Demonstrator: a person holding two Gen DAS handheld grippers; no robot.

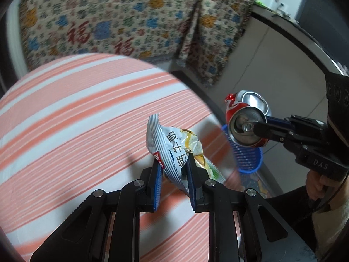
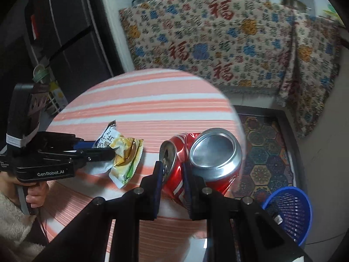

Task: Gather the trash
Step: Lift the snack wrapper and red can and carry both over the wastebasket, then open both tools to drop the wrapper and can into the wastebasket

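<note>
A crumpled white and yellow snack wrapper (image 1: 174, 148) hangs above the striped table (image 1: 76, 120), with my left gripper (image 1: 173, 166) shut on its lower part. To the right, my right gripper (image 1: 259, 124) is shut on a crushed red soda can (image 1: 244, 118) beyond the table's edge. In the right wrist view the can (image 2: 209, 152) is folded in half, and my right gripper (image 2: 172, 168) pinches its crease. My left gripper (image 2: 109, 150) holds the wrapper (image 2: 124, 152) at the left. A blue mesh basket (image 2: 288, 209) stands on the floor below, also seen under the can (image 1: 248, 159).
The round table (image 2: 141, 100) wears a pink and white striped cloth. Behind it a patterned cloth (image 2: 218, 39) drapes a counter bearing pots. A hexagon-patterned mat (image 2: 266, 144) lies on the floor by the basket. A dark fridge (image 2: 65, 32) stands at the left.
</note>
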